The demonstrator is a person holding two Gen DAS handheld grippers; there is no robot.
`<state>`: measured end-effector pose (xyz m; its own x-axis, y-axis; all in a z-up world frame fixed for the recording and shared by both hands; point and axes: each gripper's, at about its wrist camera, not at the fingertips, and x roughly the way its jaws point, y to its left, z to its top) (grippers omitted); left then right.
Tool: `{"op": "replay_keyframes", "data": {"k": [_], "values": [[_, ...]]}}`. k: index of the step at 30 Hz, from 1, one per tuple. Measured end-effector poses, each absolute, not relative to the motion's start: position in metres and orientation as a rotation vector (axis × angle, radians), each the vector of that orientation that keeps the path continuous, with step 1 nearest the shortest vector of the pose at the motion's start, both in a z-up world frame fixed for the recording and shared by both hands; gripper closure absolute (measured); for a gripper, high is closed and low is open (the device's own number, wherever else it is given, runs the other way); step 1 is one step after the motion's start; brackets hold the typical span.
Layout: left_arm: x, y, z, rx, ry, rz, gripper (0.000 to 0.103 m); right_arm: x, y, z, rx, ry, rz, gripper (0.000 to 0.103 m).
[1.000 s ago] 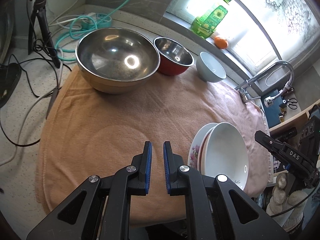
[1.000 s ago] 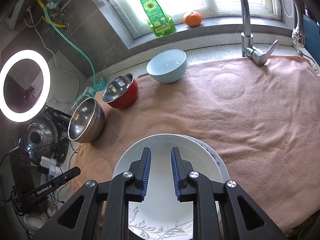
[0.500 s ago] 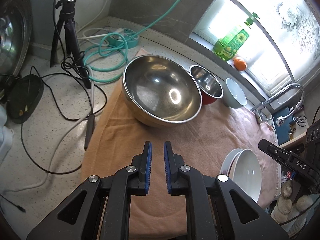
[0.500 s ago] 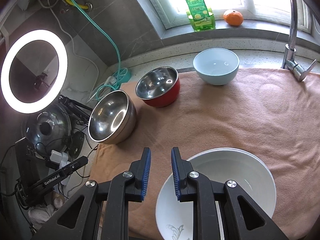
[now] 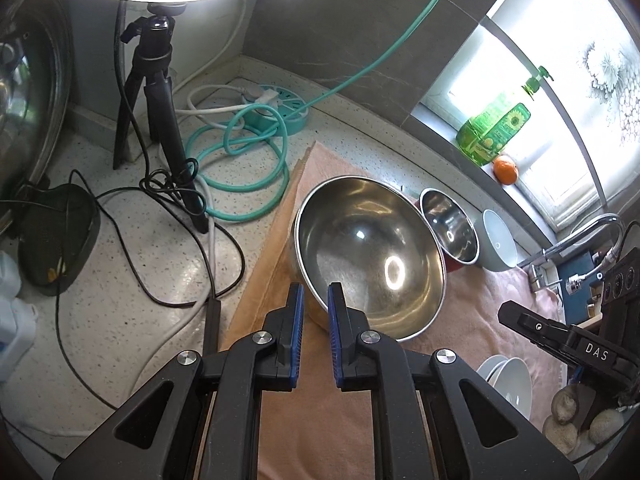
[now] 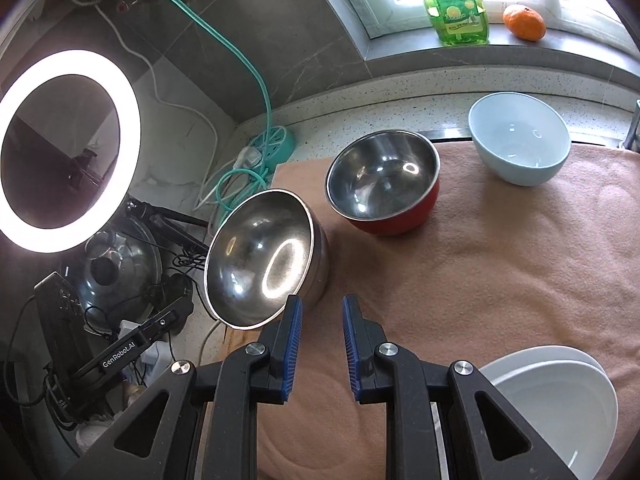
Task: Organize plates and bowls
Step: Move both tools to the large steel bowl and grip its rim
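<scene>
A large steel bowl (image 5: 370,256) (image 6: 260,264) sits at the left end of the pink towel (image 6: 500,264). A red bowl with a steel inside (image 6: 384,186) (image 5: 450,226) and a pale blue bowl (image 6: 520,142) (image 5: 500,246) stand behind it in a row. White plates stacked with a white bowl (image 6: 560,408) (image 5: 510,382) lie at the towel's near right. My left gripper (image 5: 316,312) is open a little and empty, just in front of the large bowl's near rim. My right gripper (image 6: 319,320) is open and empty over the towel, right of the large bowl.
A tripod (image 5: 160,92), black cables and a teal hose (image 5: 248,152) lie on the speckled counter left of the towel. A ring light (image 6: 60,152) stands at the left. A green soap bottle (image 6: 456,4) and an orange (image 6: 524,22) sit on the window sill. A tap (image 5: 576,240) is at the right.
Both grippers have swung left, away from the white plate stack and toward the large steel bowl. The left gripper's fingers now reach the bowl's near rim. The jaw gaps are unchanged.
</scene>
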<state>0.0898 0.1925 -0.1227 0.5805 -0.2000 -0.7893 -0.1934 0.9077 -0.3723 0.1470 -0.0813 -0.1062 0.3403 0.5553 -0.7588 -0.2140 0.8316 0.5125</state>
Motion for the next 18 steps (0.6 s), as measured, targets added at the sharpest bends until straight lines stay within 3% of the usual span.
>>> {"op": "replay_keyframes", "data": {"k": [14, 18], "values": [[0.119, 0.203, -0.134, -0.454, 0.976, 0.001, 0.092, 0.184, -0.047, -0.127, 0.337, 1.153, 0.483, 0.084], [0.124, 0.203, -0.138, -0.457, 0.983, -0.001, 0.083, 0.191, -0.045, -0.134, 0.351, 1.168, 0.480, 0.084]]}}
